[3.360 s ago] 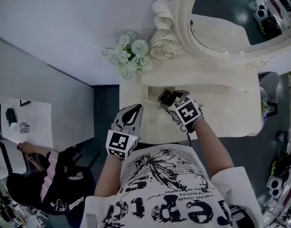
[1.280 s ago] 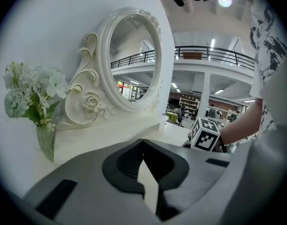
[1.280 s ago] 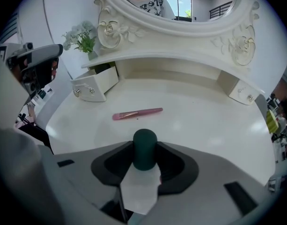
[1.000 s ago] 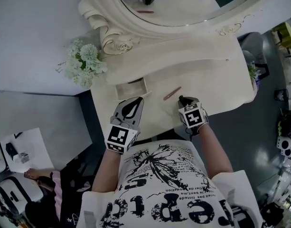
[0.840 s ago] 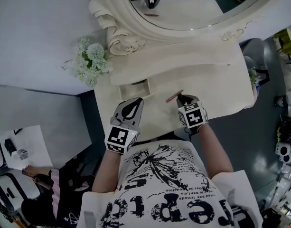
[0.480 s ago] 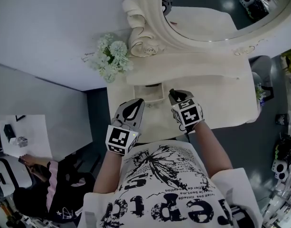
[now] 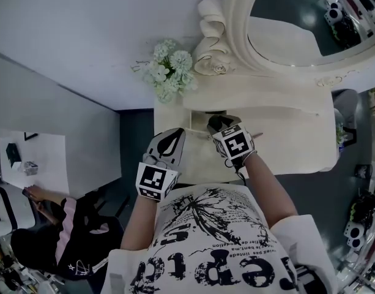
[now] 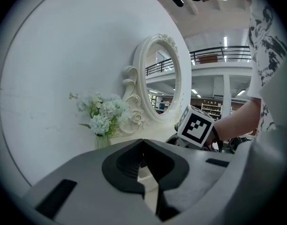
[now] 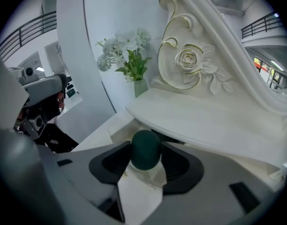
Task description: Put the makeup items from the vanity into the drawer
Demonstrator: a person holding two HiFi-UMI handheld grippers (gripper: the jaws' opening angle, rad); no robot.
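My right gripper point(image 7: 216, 122) hangs over the small open drawer point(image 9: 114, 134) under the vanity's raised shelf. A dark green, egg-shaped makeup sponge point(image 9: 145, 150) sits between its jaws, which are opening; the pads still look to touch the sponge on both sides. The left gripper point(image 7: 169, 143) is shut and empty. It rests low at the vanity's front edge, left of the drawer. In the left gripper view the right gripper's marker cube point(image 8: 195, 126) shows just beyond the shut left gripper point(image 8: 143, 142). The inside of the drawer is hidden.
The cream vanity top point(image 7: 291, 146) stretches to the right. An oval mirror point(image 7: 297, 17) with a carved rose frame point(image 9: 187, 62) stands at the back. A vase of pale flowers point(image 7: 169, 72) sits at the back left corner. Another person point(image 7: 59, 225) is at the lower left.
My right gripper has moved left from the middle of the vanity top to the drawer, with the green sponge in it. The left gripper has stayed put.
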